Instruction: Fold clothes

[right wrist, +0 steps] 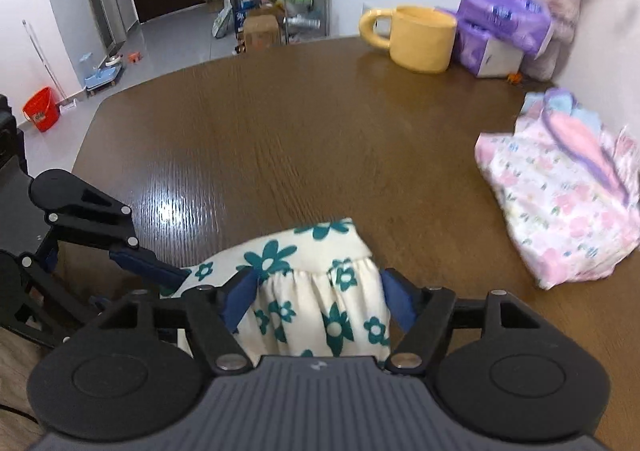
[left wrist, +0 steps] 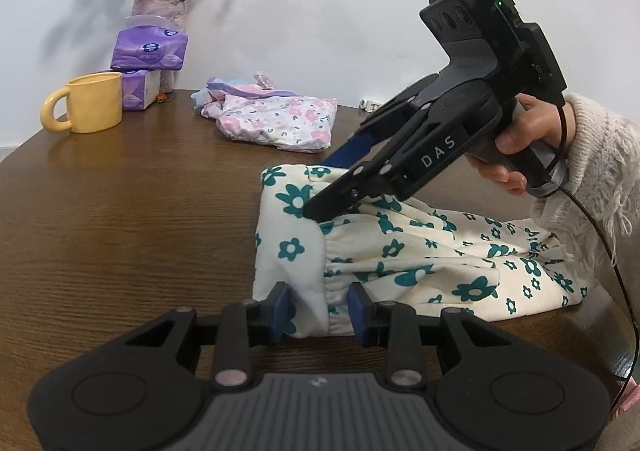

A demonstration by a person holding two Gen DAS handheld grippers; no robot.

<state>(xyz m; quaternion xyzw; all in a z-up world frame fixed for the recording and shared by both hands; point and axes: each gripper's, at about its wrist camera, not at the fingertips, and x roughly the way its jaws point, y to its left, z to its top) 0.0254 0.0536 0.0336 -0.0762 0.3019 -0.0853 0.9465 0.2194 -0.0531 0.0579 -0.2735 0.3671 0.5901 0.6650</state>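
Fold in progress
Both grippers, left [left wrist: 320, 309] and right [right wrist: 316, 301], stand parted around the cream teal-flowered cotton garment's [left wrist: 400, 251] doubled edge (nothing pinched), seemingly just laid over.

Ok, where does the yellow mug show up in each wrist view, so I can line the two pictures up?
Left wrist view: the yellow ceramic mug stands far left on the brown wooden table, handle pointing left.
Right wrist view: the mug stands at the top, right of centre, handle also pointing left.
Shared landmark: the purple tissue packs stacked just right of the mug in both.
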